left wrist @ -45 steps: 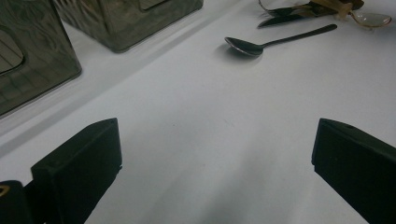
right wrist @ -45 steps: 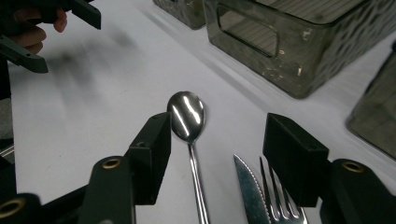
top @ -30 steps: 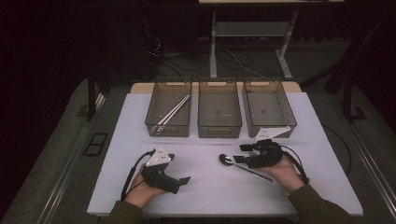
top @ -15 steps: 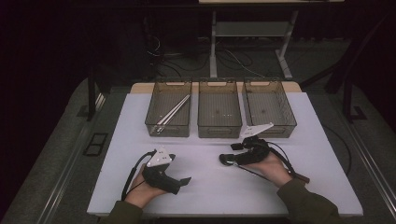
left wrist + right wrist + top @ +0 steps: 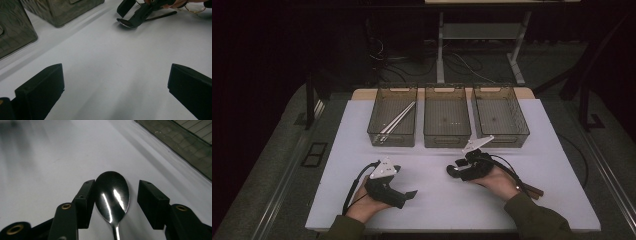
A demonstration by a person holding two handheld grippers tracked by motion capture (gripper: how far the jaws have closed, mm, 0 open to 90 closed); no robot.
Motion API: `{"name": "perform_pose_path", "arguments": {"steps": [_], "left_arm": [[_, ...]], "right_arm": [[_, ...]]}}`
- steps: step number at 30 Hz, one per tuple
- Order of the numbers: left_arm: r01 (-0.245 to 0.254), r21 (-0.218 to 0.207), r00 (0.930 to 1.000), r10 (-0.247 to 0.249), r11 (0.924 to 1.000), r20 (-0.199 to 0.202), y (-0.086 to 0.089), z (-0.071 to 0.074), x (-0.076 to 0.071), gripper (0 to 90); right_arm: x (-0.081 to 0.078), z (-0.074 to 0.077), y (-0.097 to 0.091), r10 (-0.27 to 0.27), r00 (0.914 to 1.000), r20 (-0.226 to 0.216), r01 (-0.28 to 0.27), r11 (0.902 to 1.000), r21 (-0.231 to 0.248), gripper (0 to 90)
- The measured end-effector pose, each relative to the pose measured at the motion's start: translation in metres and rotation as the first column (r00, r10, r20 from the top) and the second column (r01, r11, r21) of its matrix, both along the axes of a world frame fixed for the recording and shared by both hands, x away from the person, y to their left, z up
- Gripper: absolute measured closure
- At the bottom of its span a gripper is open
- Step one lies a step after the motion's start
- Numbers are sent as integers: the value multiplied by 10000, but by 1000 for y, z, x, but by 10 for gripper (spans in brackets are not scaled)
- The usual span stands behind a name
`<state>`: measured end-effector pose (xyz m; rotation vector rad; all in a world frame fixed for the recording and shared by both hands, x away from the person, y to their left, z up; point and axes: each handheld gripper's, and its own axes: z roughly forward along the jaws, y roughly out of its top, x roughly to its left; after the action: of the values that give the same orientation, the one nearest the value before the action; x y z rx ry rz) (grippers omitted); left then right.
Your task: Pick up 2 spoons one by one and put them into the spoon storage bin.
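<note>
White table across the high view, three clear bins in a row at its far edge: left bin with a pair of chopsticks lying slantwise inside, middle bin and right bin alongside. Nearer the person, left gripper resting low in the left hand, right gripper just in front of the middle bin, pointing left. From above, no telling what sits between the right jaws — too dark and small. Right gripper view settles it: spoon lying bowl-up on the table between the jaws, left pad touching the bowl's edge, right pad a little apart; jaws just been closing, half-narrow, not yet clamped. Left gripper view adds the spoon's handle trailing beyond the far gripper — and its own jaws spread wide over bare table.
</note>
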<state>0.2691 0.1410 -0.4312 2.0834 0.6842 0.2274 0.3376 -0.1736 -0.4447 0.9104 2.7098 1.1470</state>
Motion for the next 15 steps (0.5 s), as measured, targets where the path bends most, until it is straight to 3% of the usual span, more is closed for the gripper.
{"name": "perform_pose_path", "arguments": {"steps": [7, 12, 15], "left_arm": [[32, -13, 10000, -32, 10000, 11, 0, 0, 0, 0], [32, 10, 10000, -32, 10000, 22, -1, 0, 0, 0], [29, 9, 10000, -29, 10000, 18, -1, 0, 0, 0]], "right_arm": [[-2, -3, 2, 205, 9996, 201, -200, 9995, -238, 524], [-7, -3, 5, 409, 9973, 609, -373, 9975, -598, 540], [-9, -3, 5, 543, 9959, 725, -490, 9962, -722, 603]]}}
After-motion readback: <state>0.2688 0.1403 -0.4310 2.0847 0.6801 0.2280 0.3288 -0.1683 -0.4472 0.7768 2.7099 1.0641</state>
